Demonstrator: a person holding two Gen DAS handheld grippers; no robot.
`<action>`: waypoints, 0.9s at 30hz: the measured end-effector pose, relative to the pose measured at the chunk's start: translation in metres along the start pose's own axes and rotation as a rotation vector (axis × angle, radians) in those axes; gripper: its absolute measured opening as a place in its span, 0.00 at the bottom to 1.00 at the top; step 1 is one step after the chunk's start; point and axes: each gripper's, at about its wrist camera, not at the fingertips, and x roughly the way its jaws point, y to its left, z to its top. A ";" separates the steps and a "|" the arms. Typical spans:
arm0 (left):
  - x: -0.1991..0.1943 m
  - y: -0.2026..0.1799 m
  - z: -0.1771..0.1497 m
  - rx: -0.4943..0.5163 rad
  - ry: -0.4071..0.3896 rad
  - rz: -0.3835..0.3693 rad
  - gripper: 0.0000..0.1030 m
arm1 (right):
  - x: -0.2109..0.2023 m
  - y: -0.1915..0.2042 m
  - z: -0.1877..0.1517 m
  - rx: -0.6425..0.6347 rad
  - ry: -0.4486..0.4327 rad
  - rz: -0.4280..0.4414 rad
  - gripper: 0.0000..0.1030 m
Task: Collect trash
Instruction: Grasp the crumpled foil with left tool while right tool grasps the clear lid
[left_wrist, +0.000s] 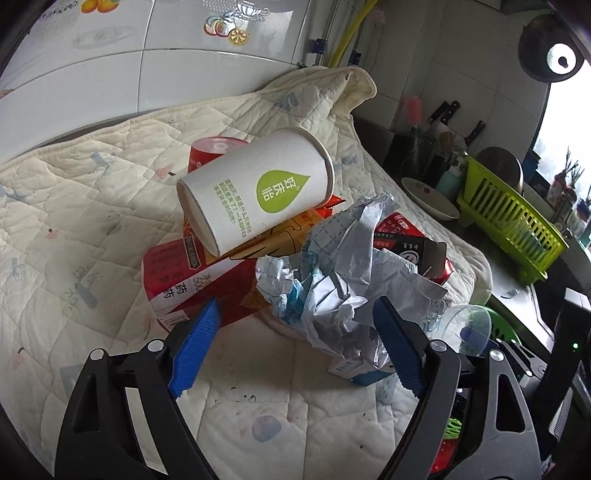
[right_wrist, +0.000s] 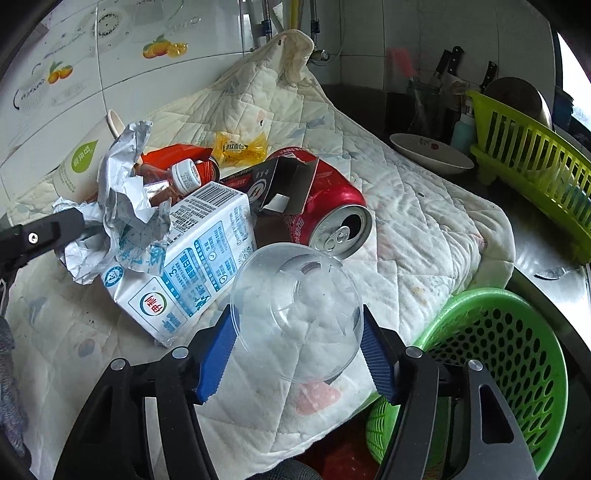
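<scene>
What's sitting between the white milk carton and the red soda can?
A small dark cardboard box, open-ended, lies between the milk carton and red can, seen in the right wrist view.

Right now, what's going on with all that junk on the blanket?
Someone is clearing up trash with a grabbing tool in each hand. The right tool is pinching a clear plastic dome lid, just beside the green basket. The left tool is open around the crumpled paper. A paper cup, milk carton and red can lie on the quilt.
</scene>
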 end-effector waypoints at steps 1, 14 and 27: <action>0.003 0.001 0.000 -0.006 0.006 -0.005 0.74 | -0.003 -0.002 -0.001 0.006 -0.004 0.003 0.60; -0.017 -0.010 -0.007 0.049 -0.056 -0.025 0.28 | -0.043 -0.018 -0.010 0.083 -0.045 0.039 0.60; -0.070 -0.052 0.000 0.152 -0.156 -0.138 0.23 | -0.090 -0.043 -0.025 0.125 -0.104 0.005 0.56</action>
